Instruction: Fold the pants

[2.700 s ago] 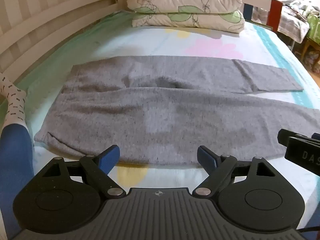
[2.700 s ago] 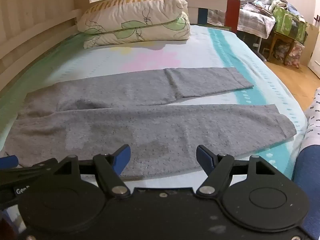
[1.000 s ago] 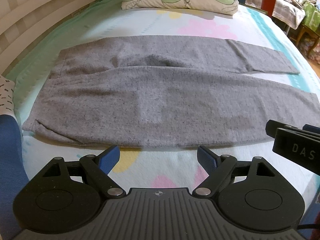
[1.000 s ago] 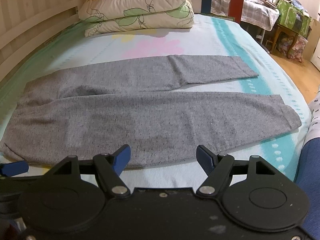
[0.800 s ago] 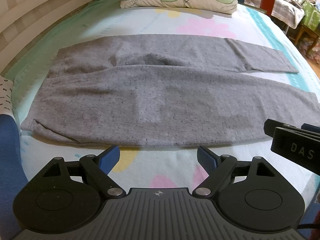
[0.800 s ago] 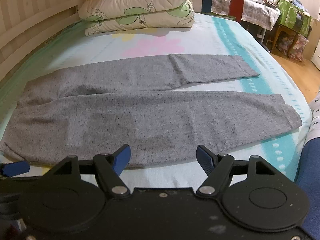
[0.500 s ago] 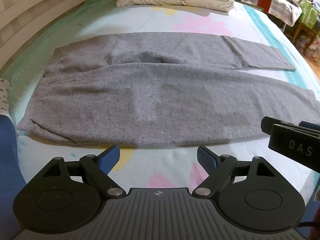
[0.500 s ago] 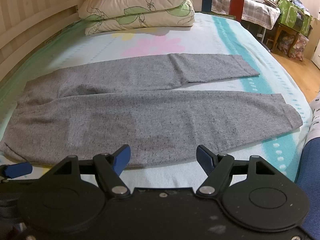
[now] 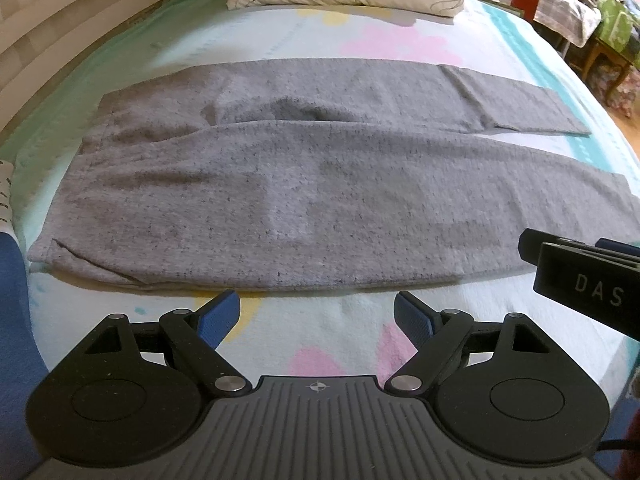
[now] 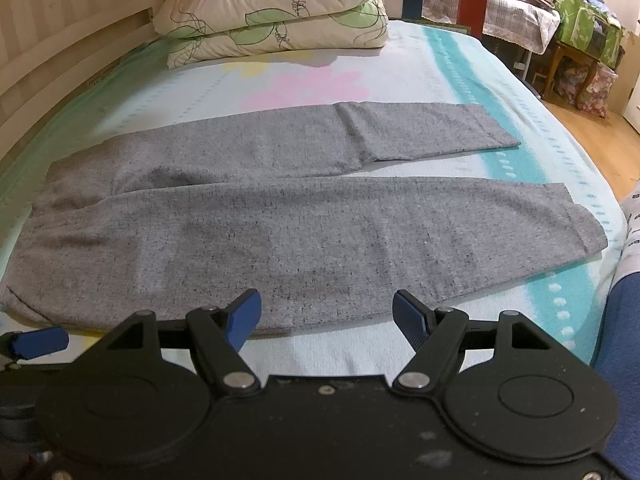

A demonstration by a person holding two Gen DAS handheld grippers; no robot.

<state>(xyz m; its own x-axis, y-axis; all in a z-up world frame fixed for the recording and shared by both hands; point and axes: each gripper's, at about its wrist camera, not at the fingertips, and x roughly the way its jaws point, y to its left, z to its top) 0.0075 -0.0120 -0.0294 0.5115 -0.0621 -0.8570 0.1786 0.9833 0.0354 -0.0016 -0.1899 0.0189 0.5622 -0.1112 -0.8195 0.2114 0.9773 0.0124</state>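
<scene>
Grey pants lie flat on the bed, waist at the left, both legs stretched to the right, the near leg wider and longer. They also show in the right wrist view. My left gripper is open and empty, just short of the pants' near edge. My right gripper is open and empty, over the near edge of the near leg. The right gripper's body shows at the right of the left wrist view.
The bed sheet is pale with pink flowers and a teal stripe. Two pillows are stacked at the far end. A white slatted rail runs along the left. Furniture and bags stand beyond the bed's right side.
Both grippers have drifted slightly, the left view looking down more steeply on the pants. The pants have not moved and both grippers stay open.
</scene>
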